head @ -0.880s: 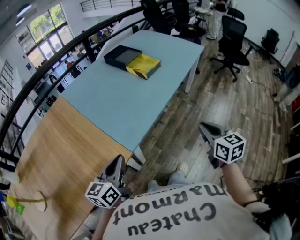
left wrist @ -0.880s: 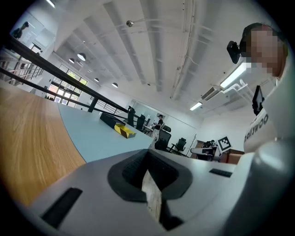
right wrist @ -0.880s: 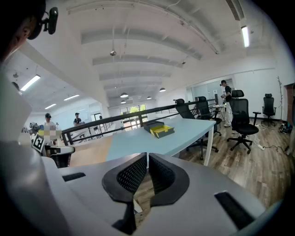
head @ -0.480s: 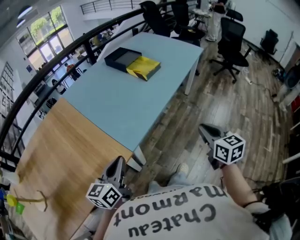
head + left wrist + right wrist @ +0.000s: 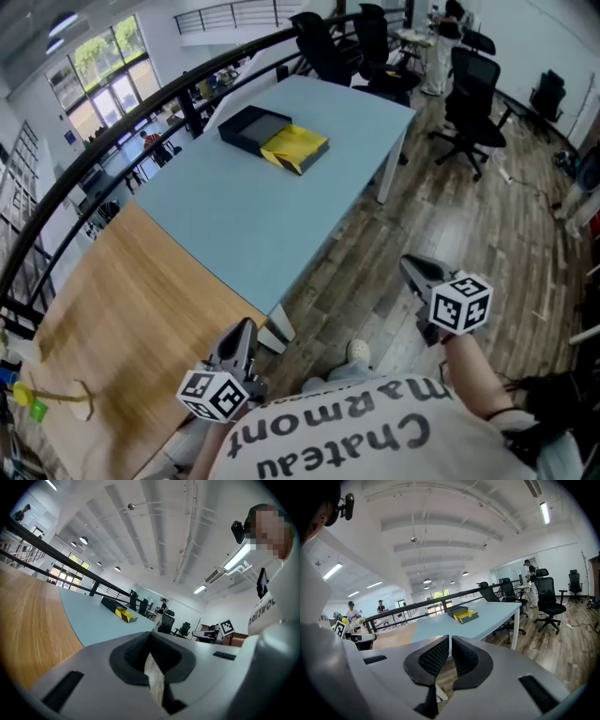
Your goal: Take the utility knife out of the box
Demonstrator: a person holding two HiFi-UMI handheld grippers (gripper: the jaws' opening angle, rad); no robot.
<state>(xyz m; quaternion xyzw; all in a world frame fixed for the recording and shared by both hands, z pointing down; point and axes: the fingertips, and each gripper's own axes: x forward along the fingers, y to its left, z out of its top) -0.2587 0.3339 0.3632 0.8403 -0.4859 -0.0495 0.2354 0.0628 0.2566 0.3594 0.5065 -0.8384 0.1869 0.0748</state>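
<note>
Task not begun. The box (image 5: 251, 127), dark with a yellow piece (image 5: 296, 148) against it, sits at the far end of the blue worktop (image 5: 262, 220), well apart from both grippers. No utility knife can be seen; presumably it is inside the box.

The left gripper (image 5: 246, 330) is closed on nothing, held over the near wooden worktop (image 5: 112, 309). The right gripper (image 5: 413, 267) is likewise closed and empty, over the floor.

Outstanding: approach the box, open a gripper, lift the knife out.
</note>
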